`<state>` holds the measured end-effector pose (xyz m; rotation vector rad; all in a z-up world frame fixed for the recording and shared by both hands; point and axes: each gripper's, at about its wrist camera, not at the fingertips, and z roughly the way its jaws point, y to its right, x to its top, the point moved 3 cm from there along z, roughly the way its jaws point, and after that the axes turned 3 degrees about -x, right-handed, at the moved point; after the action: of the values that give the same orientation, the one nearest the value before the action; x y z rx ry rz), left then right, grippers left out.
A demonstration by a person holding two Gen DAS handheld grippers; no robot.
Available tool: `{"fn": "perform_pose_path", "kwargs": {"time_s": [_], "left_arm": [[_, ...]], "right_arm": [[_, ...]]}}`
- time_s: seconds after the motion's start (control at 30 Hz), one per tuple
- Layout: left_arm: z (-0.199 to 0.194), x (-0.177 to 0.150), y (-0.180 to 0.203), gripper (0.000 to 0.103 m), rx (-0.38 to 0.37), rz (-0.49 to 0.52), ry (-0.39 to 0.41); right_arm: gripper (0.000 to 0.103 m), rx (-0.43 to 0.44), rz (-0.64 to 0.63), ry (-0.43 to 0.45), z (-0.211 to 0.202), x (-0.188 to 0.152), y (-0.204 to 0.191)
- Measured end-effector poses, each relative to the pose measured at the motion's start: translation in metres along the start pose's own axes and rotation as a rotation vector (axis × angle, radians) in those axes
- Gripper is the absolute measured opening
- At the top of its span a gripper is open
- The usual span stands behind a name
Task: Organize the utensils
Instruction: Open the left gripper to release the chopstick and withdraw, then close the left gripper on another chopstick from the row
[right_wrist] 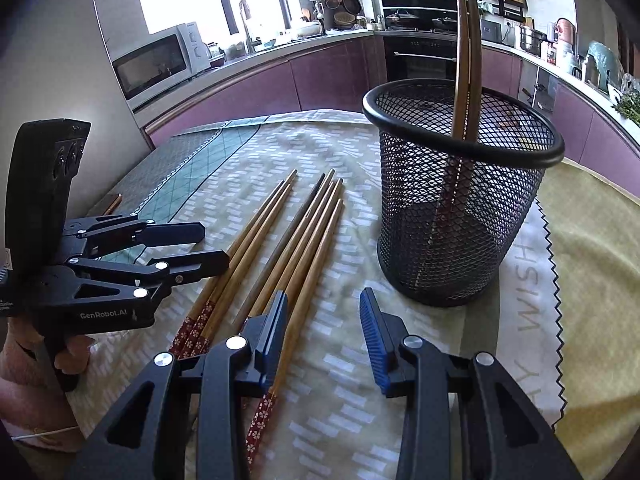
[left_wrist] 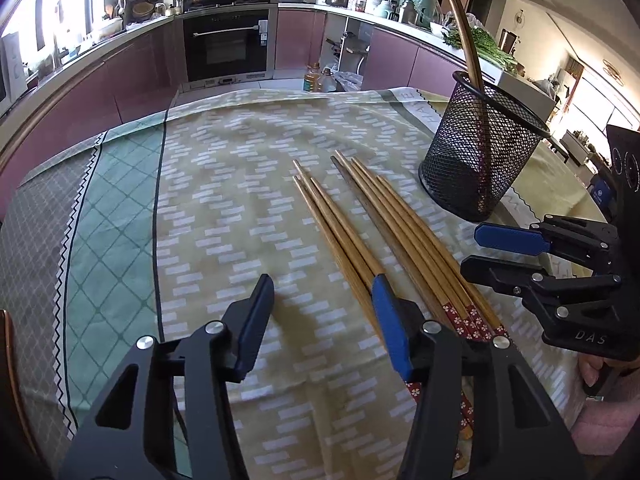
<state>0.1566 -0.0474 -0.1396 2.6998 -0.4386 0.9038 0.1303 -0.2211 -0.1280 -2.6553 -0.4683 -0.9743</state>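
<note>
Several wooden chopsticks (left_wrist: pixel 384 232) with red flowered ends lie side by side on the patterned tablecloth; they also show in the right wrist view (right_wrist: pixel 280 240). A black mesh holder (left_wrist: pixel 480 152) stands upright to their right with two chopsticks (right_wrist: pixel 466 60) in it; it also shows in the right wrist view (right_wrist: pixel 460 200). My left gripper (left_wrist: pixel 322 292) is open and empty, low over the cloth, its right finger above the chopsticks. My right gripper (right_wrist: pixel 323 312) is open and empty, just right of the chopsticks and in front of the holder. It also shows in the left wrist view (left_wrist: pixel 472 252).
The table wears a yellow, green and grey cloth (left_wrist: pixel 224 200) with a zigzag-edged yellow mat (right_wrist: pixel 592 248) at the right. Kitchen counters, an oven (left_wrist: pixel 226 46) and a microwave (right_wrist: pixel 160 60) lie beyond the table's far edge. A phone (right_wrist: pixel 107 202) lies at the left.
</note>
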Motion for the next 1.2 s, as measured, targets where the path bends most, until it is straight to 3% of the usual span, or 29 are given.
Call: {"fn": "perform_pose_path", "kwargs": {"time_s": [0.27,0.5,0.6,0.83,0.93,0.97,1.2], "left_arm": [[0.001,-0.002,0.001,0.045,0.009,0.032,-0.002],[-0.002,-0.008,-0.003,0.03,0.003,0.044,-0.012],[-0.002,-0.006,-0.006,0.029,-0.007,0.027,-0.017],[0.005,0.005,-0.009,0.029,0.008,0.017,-0.02],[0.008,0.009,-0.01,0.023,0.026,0.01,-0.017],[0.009,0.01,-0.011,0.015,0.039,0.002,-0.014],[-0.004,0.008,-0.013,0.007,0.019,-0.06,0.031]], "right_arm": [[0.035,-0.017,-0.001,-0.017,0.006,0.001,-0.001],[0.029,-0.037,-0.029,-0.021,0.01,0.001,-0.01],[0.023,-0.061,-0.047,-0.035,0.014,0.002,-0.014],[0.022,-0.073,-0.04,-0.039,0.022,0.01,-0.014],[0.01,-0.06,-0.013,-0.038,0.026,0.015,-0.012],[0.008,-0.051,0.0,-0.038,0.027,0.015,-0.011],[0.006,-0.022,0.032,-0.004,0.016,0.014,-0.005]]}}
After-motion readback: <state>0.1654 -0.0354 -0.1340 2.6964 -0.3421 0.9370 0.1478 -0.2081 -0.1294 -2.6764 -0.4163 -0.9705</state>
